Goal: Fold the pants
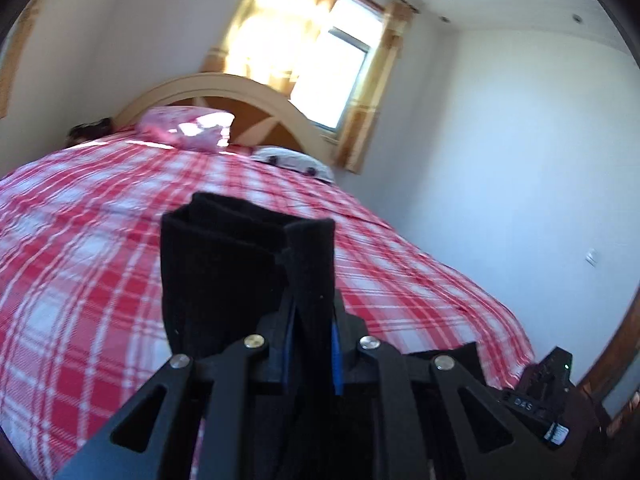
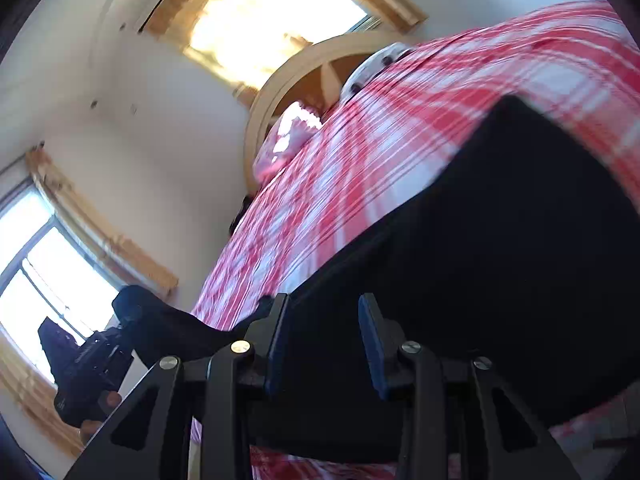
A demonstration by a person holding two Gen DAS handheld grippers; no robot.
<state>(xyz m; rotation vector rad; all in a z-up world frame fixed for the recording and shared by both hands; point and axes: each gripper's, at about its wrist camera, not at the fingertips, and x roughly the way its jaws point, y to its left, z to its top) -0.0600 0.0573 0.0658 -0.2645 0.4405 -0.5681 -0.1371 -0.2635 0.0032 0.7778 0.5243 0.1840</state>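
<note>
The black pants point(image 1: 240, 272) are held up over the red-and-white checked bed point(image 1: 80, 240). My left gripper point(image 1: 312, 344) is shut on a folded edge of the pants, which stands up between its blue pads. In the right wrist view the pants point(image 2: 500, 260) spread as a wide dark sheet across the bed point(image 2: 380, 140). My right gripper point(image 2: 324, 344) has its fingers a hand's width apart with black cloth lying between and over them; the grip is unclear. The left gripper point(image 2: 84, 368) shows at the lower left, holding a pants corner.
A curved wooden headboard point(image 1: 224, 88) and pink pillows point(image 1: 188, 128) lie at the far end of the bed. A sunlit window with yellow curtains point(image 1: 320, 60) is behind. A white wall point(image 1: 520, 160) runs along the bed's right side.
</note>
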